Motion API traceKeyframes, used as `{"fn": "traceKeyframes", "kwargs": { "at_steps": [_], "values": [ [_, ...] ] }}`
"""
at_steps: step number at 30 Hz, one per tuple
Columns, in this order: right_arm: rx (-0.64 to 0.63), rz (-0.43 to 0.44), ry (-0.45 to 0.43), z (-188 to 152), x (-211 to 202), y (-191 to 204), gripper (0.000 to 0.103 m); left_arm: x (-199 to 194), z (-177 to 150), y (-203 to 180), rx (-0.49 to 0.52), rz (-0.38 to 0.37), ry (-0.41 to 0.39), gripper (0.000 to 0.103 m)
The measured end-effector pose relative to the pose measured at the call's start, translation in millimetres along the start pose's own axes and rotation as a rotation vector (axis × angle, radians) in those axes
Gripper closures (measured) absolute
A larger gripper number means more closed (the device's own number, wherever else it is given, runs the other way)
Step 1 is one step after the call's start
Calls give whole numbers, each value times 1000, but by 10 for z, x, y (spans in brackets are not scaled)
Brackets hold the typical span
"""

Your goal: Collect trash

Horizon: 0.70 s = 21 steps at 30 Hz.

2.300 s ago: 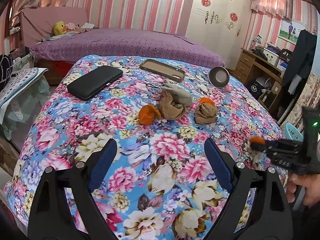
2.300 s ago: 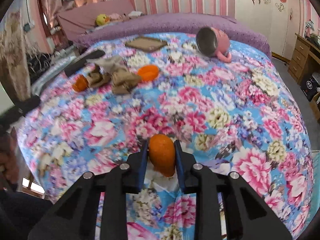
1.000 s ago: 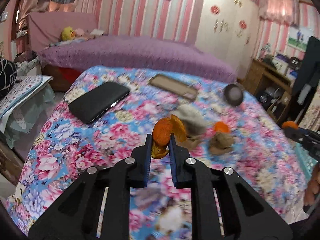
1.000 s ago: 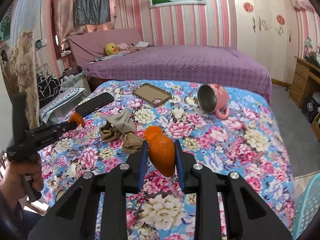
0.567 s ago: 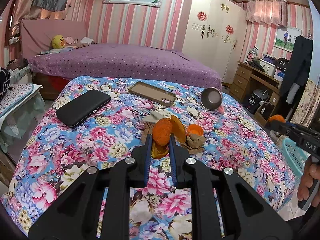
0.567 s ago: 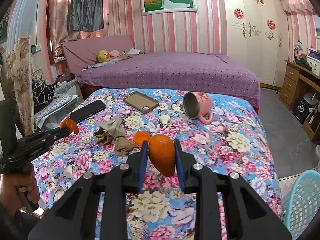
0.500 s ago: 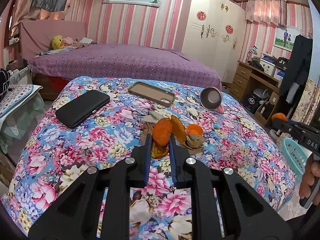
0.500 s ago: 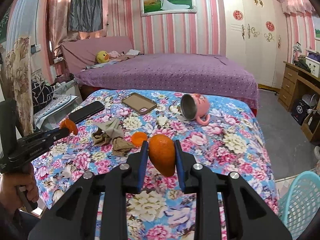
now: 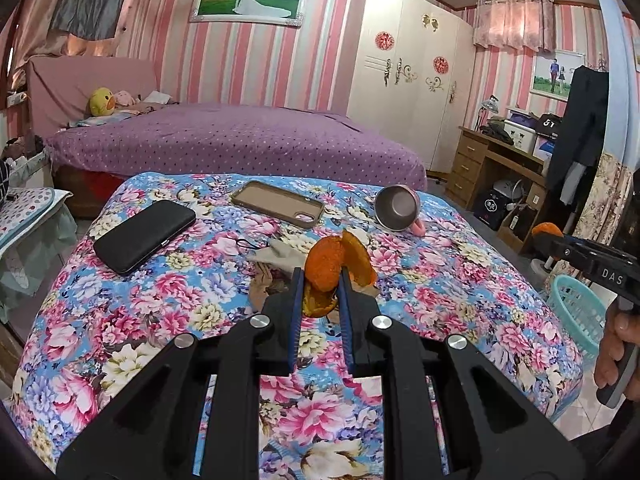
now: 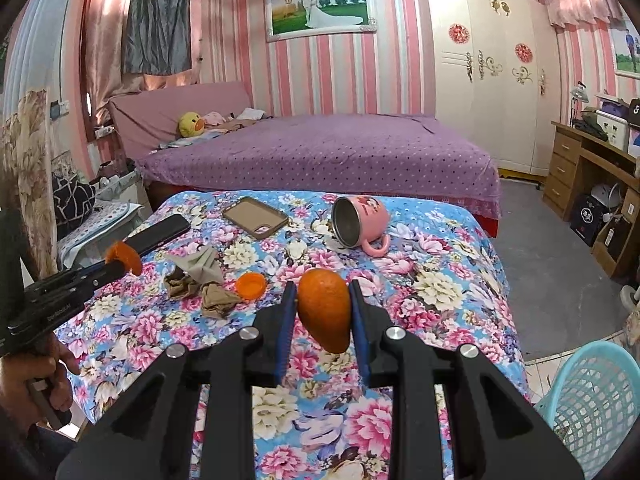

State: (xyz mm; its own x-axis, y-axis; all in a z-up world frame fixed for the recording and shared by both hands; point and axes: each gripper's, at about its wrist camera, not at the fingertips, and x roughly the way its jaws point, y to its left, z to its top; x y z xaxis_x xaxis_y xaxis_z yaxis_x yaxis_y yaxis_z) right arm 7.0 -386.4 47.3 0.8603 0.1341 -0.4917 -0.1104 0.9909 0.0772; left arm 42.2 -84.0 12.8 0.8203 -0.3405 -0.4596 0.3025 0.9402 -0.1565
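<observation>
My left gripper [image 9: 322, 280] is shut on a piece of orange peel [image 9: 326, 266] and holds it above the floral bedspread [image 9: 160, 320]. My right gripper [image 10: 323, 300] is shut on another orange peel [image 10: 325, 308], also held above the bedspread [image 10: 440, 280]. A third orange peel [image 10: 251, 285] lies on the cover beside crumpled brown and grey paper scraps [image 10: 200, 280]. A light blue mesh basket [image 10: 592, 400] stands on the floor at the bed's right corner; it also shows in the left wrist view [image 9: 576, 308].
On the bedspread lie a black case [image 9: 144, 236], a brown phone case [image 9: 278, 203] and a tipped pink mug [image 10: 360, 222]. A purple bed [image 10: 320, 152] stands behind, a wooden desk [image 10: 592, 168] at the right, a side table [image 9: 24, 220] at the left.
Both grippers have pulled back from the bed and risen slightly, each still holding its peel. The basket shows more fully at the right wrist view's lower right.
</observation>
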Motion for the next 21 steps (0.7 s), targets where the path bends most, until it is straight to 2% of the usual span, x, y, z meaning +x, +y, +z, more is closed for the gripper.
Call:
{"fn": "traceKeyframes", "kwargs": {
  "at_steps": [21],
  "values": [
    [-4, -6, -1, -9, 5, -10, 77, -42, 7, 37, -1, 42, -25, 88]
  ]
}}
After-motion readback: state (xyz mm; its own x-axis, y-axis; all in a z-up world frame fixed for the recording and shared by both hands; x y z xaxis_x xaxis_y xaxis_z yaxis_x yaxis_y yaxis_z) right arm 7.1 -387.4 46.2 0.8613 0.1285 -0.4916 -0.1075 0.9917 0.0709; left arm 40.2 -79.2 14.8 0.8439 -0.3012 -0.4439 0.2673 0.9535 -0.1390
